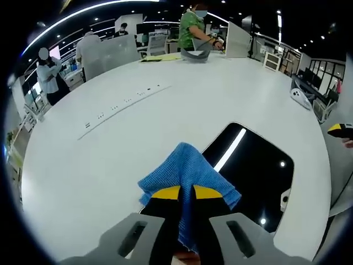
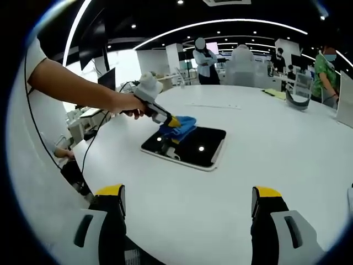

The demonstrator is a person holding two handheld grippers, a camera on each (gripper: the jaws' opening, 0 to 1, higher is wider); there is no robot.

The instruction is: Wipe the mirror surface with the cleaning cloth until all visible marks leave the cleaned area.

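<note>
A dark rectangular mirror (image 1: 251,165) (image 2: 190,144) lies flat on the white table. The blue cleaning cloth (image 1: 187,171) (image 2: 179,126) rests on the mirror's near-left corner, pinched between the yellow-tipped jaws of my left gripper (image 1: 186,192), which is shut on it. In the right gripper view that left gripper (image 2: 174,122) reaches in from the left in a person's hand and presses the cloth at the mirror's far-left edge. My right gripper (image 2: 187,201) hovers well short of the mirror, open, nothing between its jaws. Ceiling lights reflect in the glass.
The round white table (image 1: 138,121) (image 2: 265,165) stretches wide around the mirror. A grey object (image 1: 196,55) (image 2: 296,101) and yellow papers (image 1: 160,57) lie at its far edge by a person in green (image 1: 193,27). Other people stand beyond.
</note>
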